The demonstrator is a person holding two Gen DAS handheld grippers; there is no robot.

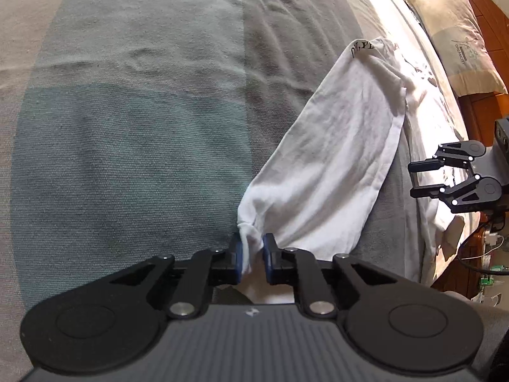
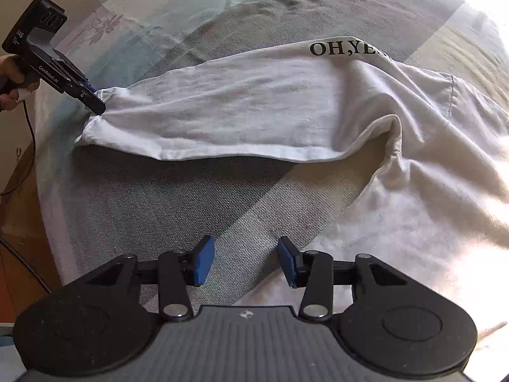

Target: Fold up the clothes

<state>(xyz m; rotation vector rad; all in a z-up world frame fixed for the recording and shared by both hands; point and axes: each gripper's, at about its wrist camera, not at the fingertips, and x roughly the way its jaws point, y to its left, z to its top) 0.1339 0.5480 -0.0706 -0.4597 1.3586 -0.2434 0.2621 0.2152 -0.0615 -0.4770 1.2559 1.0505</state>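
While the left gripper (image 1: 252, 256) has its blue pads clamped narrow on a bunched corner of the white shirt (image 1: 334, 165), the right gripper (image 2: 244, 262) hangs with its jaws wide and nothing between them, only the bedspread (image 2: 178, 203) showing in the gap. The left view shows the shirt running forward and to the right from its jaws, with a pillow (image 1: 458, 41) far off to the right at the bed's edge, and the right gripper (image 1: 420, 180) seen from the side, its jaws apart, over the sunlit part of the shirt. The right view shows what the left cannot read well: black print, "OH,YE", on a fold of the shirt (image 2: 254, 111) well ahead of its jaws, the folded-over panel lying across the spread, and more cloth just right of the right jaw. Far to the upper left it shows the left gripper (image 2: 92, 103) pinching the shirt's corner, with a hand (image 2: 11, 79) on its handle. Counted: one shirt, one pillow, two grippers, one hand in view.
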